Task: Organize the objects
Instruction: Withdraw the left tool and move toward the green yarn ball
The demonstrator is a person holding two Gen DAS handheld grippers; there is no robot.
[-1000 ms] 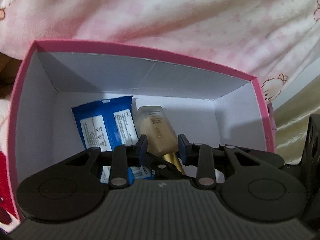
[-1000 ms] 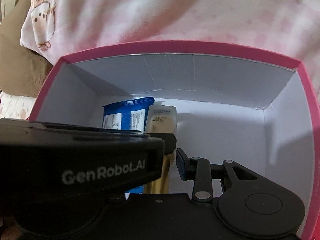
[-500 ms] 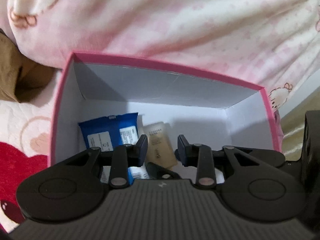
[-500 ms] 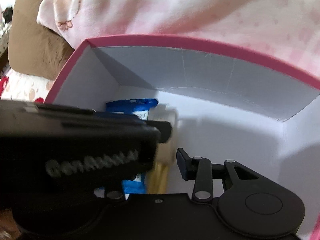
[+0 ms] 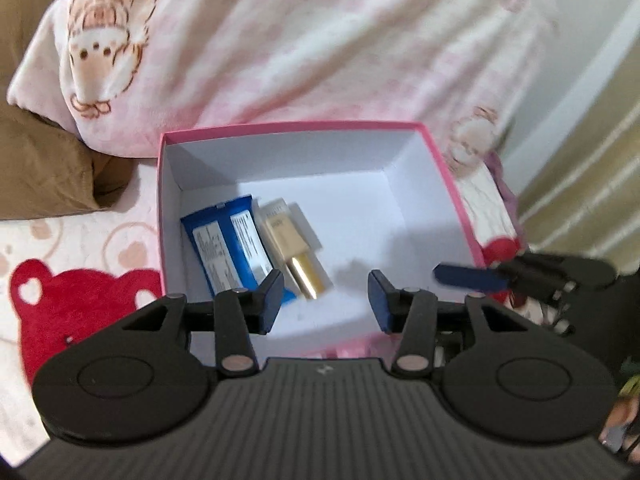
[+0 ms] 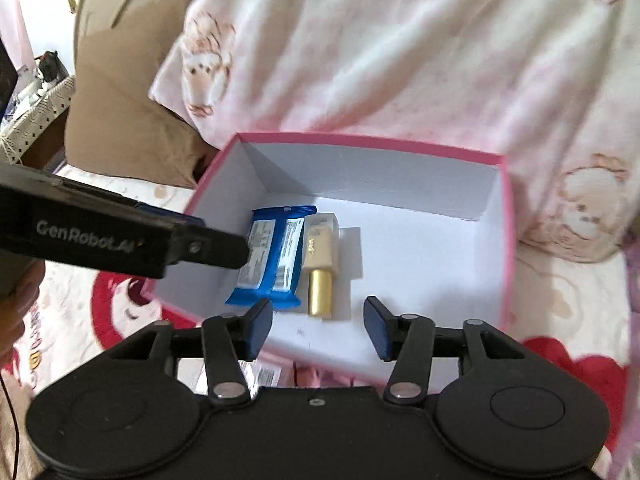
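The pink box (image 5: 448, 184) stands open on a bedspread (image 5: 80, 248) printed with red bears, and a pink blanket (image 5: 320, 40) lies bunched behind it. The inside of the box is white. Two things lie flat on its floor, in the left part: a blue pack (image 5: 226, 246) and a beige tube (image 5: 286, 236) with a gold cap. They lie side by side and touch along their long edges, the pack on the left, the tube on the right. The gold cap points toward the near wall. The right part of the floor is bare.

The left gripper (image 5: 326, 300) hovers above the near edge of the box; its fingers are spread wide and hold nothing. In the right wrist view its body comes in from the left and crosses the left wall of the box.

The right gripper (image 6: 318, 326) is also above the near edge, with its fingers spread apart and nothing between them. In the left wrist view one blue finger (image 5: 468, 276) of it shows at the right rim, a little blurred. A brown cushion (image 6: 120, 100) lies to the left behind the box.
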